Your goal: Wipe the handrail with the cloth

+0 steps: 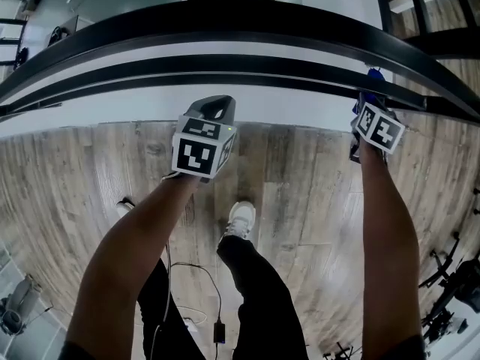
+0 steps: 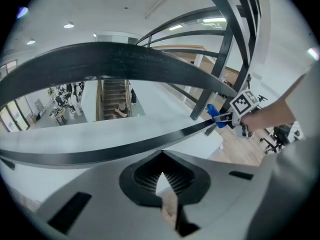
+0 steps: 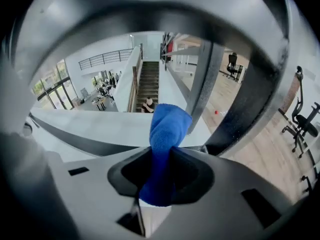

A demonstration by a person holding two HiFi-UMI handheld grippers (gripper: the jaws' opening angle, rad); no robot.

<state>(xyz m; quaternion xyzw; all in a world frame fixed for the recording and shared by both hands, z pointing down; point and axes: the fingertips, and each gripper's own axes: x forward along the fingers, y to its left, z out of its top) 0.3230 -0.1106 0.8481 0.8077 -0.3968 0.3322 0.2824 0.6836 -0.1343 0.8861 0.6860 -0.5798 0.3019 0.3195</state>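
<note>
Blue cloth (image 3: pixel 167 129), black handrail (image 1: pixel 225 21), grey wood-grain floor (image 1: pixel 300 193)

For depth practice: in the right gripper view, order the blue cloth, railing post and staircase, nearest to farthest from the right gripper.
1. Blue cloth, clamped in the jaws.
2. Railing post, just ahead, right of centre.
3. Staircase, far below, centre.

Upper gallery of an open-plan office building. Far beyond the fingers (image 3: pixel 192 170) of the right gripper (image 3: pixel 161 156), down below: long staircase (image 3: pixel 147 86), tall glass frontage (image 3: pixel 50 86). Right of those fingers, black swivel office chairs (image 3: pixel 302 126) on pale wood-plank flooring (image 3: pixel 265 144). Close above them, curved black metal handrail (image 1: pixel 240 32) along the gallery's edge. White ceiling (image 2: pixel 115 19) with recessed lights (image 2: pixel 69 26) overhead.
</note>
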